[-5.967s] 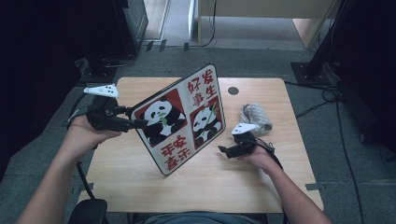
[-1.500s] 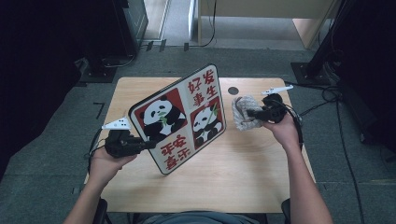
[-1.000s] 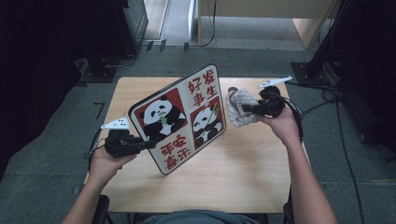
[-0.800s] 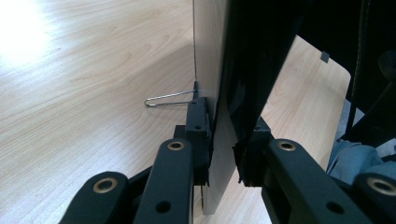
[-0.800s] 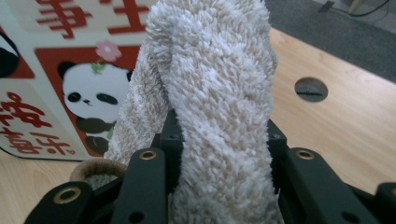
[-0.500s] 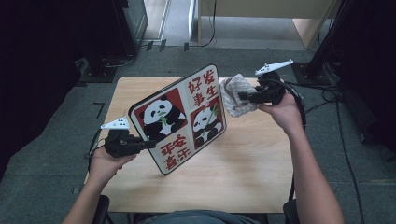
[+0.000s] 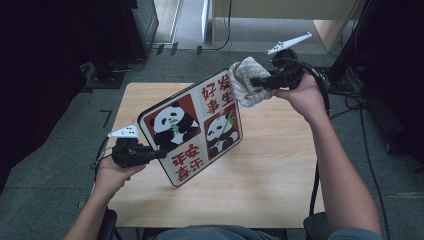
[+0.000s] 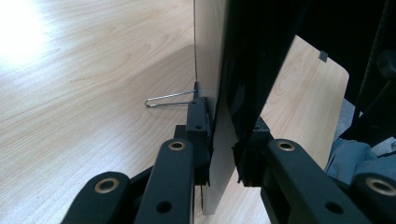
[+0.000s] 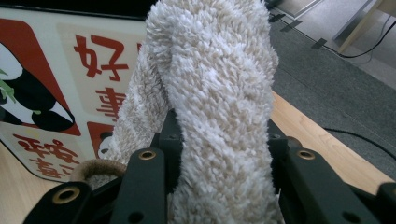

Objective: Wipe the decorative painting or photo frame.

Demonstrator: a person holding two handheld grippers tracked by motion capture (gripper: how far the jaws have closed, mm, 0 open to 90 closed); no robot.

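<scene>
While my left tool (image 7: pixel 159 153) stays out of the wiping itself, it is clamped narrow on the lower left edge of the panda board (image 7: pixel 192 132), holding that board upright and tilted with its bottom corner near the bench (image 7: pixel 280 185); in the left gripper view the board's thin edge (image 8: pixel 215 116) sits squarely between the jaws, with a wire stand (image 8: pixel 169 99) just ahead of them on the far face. My right tool (image 7: pixel 257 81) is closed on the fluffy cloth (image 7: pixel 246 82), which bunches out in front of it and hangs right at the board's top right corner. In the right gripper view the cloth (image 9: pixel 219 102) rises straight out of the jaws, with the board's printed face (image 9: pixel 60 88) just beyond it to the left.

I judge this as the approach step of wiping the board: cloth in hand, board steadied, contact at most at the corner. Next I need to press the cloth flat against the printed face and drag it across, while the left tool grips firmly enough that the board does not swing or slip away.
</scene>
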